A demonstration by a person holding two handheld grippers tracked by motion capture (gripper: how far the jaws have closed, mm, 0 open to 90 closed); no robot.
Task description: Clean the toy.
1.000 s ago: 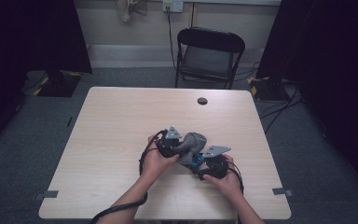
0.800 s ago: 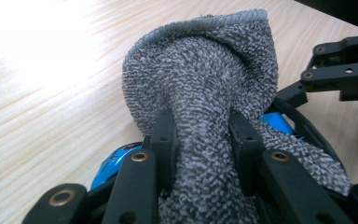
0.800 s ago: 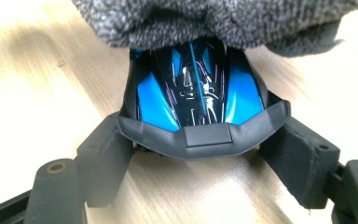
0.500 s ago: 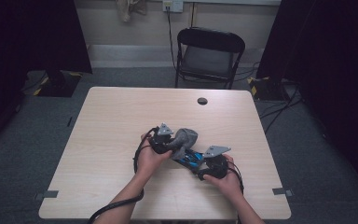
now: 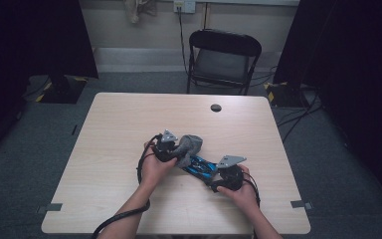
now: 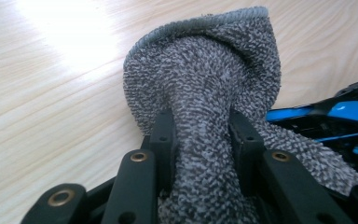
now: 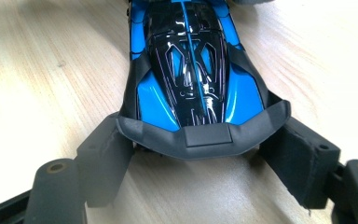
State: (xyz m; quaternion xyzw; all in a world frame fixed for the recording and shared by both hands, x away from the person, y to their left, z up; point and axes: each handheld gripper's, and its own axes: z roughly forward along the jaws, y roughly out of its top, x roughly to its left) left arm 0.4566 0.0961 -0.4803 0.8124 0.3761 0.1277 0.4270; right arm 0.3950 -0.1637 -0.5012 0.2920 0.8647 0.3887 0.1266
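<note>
Now, on our left, the left gripper (image 5: 171,149) has its jaws clenched on a bunched grey cloth (image 6: 205,93), which drapes over the near-left end of the blue toy car (image 5: 199,167) lying mid-counter (image 5: 129,119). To the right, the right gripper (image 5: 225,174) has its jaws set against the car's black bumper (image 7: 205,135), steadying it. We judge the cloth could drag the light car sideways out of that shallow hold if we wipe hard, or snag on its bodywork.
</note>
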